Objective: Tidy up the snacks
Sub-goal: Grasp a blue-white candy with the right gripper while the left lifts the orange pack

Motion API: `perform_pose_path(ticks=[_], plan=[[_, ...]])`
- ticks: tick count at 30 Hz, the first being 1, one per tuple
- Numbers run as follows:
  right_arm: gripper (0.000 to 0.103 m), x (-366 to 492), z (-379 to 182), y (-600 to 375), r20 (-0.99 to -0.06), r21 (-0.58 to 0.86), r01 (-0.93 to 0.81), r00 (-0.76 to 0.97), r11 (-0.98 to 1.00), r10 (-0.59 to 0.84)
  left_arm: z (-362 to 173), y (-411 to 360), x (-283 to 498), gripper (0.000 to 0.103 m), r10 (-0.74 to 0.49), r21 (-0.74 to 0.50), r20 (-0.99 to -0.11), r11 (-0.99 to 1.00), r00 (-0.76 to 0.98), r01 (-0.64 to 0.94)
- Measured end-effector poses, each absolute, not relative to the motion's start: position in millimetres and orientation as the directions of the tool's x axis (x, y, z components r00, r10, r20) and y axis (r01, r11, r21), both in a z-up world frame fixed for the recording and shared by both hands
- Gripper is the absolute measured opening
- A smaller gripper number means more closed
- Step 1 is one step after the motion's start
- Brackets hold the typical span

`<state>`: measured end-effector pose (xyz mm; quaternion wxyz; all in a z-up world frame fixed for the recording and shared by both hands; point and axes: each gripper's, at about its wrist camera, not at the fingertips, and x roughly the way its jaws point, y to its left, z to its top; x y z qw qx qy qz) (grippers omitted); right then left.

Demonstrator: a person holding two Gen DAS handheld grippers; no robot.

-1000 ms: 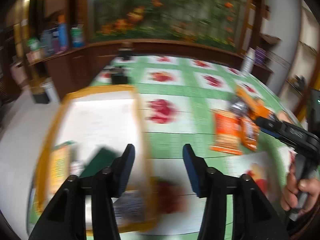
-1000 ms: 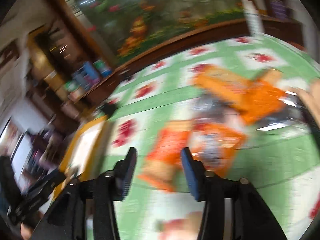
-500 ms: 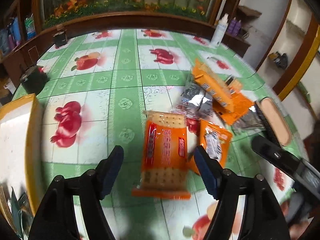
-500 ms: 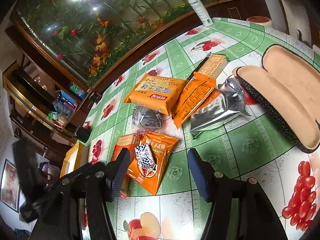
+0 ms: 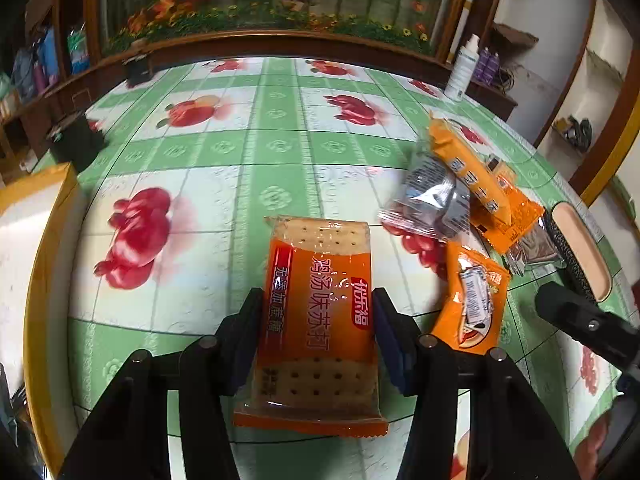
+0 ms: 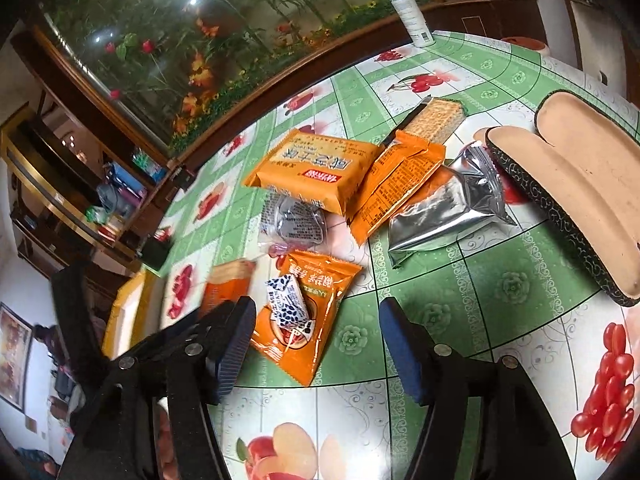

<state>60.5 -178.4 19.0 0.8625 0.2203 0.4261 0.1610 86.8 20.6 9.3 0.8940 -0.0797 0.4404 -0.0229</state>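
My left gripper [image 5: 318,332] has closed its jaws against both long sides of an orange cracker packet [image 5: 320,320] that lies on the green fruit-print tablecloth. The same packet shows blurred in the right wrist view [image 6: 228,286]. My right gripper [image 6: 316,346] is open and empty, hovering over a small orange snack pouch [image 6: 308,316] with a little blue-and-white sachet [image 6: 290,306] on it. Behind lie a big orange biscuit pack [image 6: 316,168], a clear wrapped snack [image 6: 292,222], an orange wrapper [image 6: 400,178], a silver foil bag [image 6: 448,210] and a cracker sleeve [image 6: 436,118].
A yellow-rimmed tray [image 5: 36,240] stands at the table's left, also in the right wrist view [image 6: 124,312]. Two tan insoles [image 6: 576,188] lie at the right. A white spray bottle [image 6: 408,4] stands at the far edge. A dark box [image 5: 76,140] sits far left.
My left gripper swung from the tray to the snack pile, moved forward and closed onto the cracker packet. My right gripper came in over the small orange pouch, still open.
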Motion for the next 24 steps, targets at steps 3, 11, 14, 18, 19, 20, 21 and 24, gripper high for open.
perform_pose_path(ticks=[3, 11, 14, 18, 19, 20, 21, 24], plan=[[0.068, 60.2, 20.8, -169.1, -0.673, 0.463, -0.108, 0.602, 0.880, 0.429, 11.1, 32.0, 81.9, 0.052, -0.112, -0.186, -0.777, 0.981, 0.619, -0.055], [0.045, 76.0, 17.8, -126.7, -0.711, 0.296, -0.243, 0.590, 0.924, 0.383, 24.6, 43.0, 75.2, 0.052, -0.098, -0.186, -0.747, 0.980, 0.658, -0.065], [0.037, 80.4, 8.9, -121.5, -0.726, 0.288, -0.267, 0.566, 0.920, 0.391, 29.5, 45.5, 73.2, 0.052, -0.105, -0.196, -0.737, 0.979, 0.668, -0.063], [0.021, 72.6, 8.6, -116.8, -0.721, 0.259, -0.298, 0.573, 0.919, 0.389, 36.1, 43.1, 69.8, 0.052, -0.092, -0.179, -0.722, 0.982, 0.686, -0.057], [0.021, 70.2, 11.2, -118.7, -0.710, 0.266, -0.299, 0.582, 0.916, 0.396, 38.5, 42.8, 68.4, 0.052, -0.092, -0.179, -0.716, 0.982, 0.692, -0.055], [0.021, 68.0, 14.9, -119.5, -0.700, 0.272, -0.302, 0.589, 0.914, 0.403, 41.2, 42.5, 66.8, 0.052, -0.089, -0.178, -0.709, 0.983, 0.700, -0.054], [0.021, 65.1, 19.7, -119.1, -0.680, 0.280, -0.309, 0.605, 0.909, 0.415, 43.6, 42.3, 65.2, 0.052, -0.084, -0.174, -0.702, 0.983, 0.707, -0.055], [0.021, 57.5, 33.7, -118.0, -0.628, 0.276, -0.330, 0.649, 0.903, 0.429, 51.1, 41.4, 60.7, 0.052, -0.056, -0.149, -0.678, 0.987, 0.733, -0.063]])
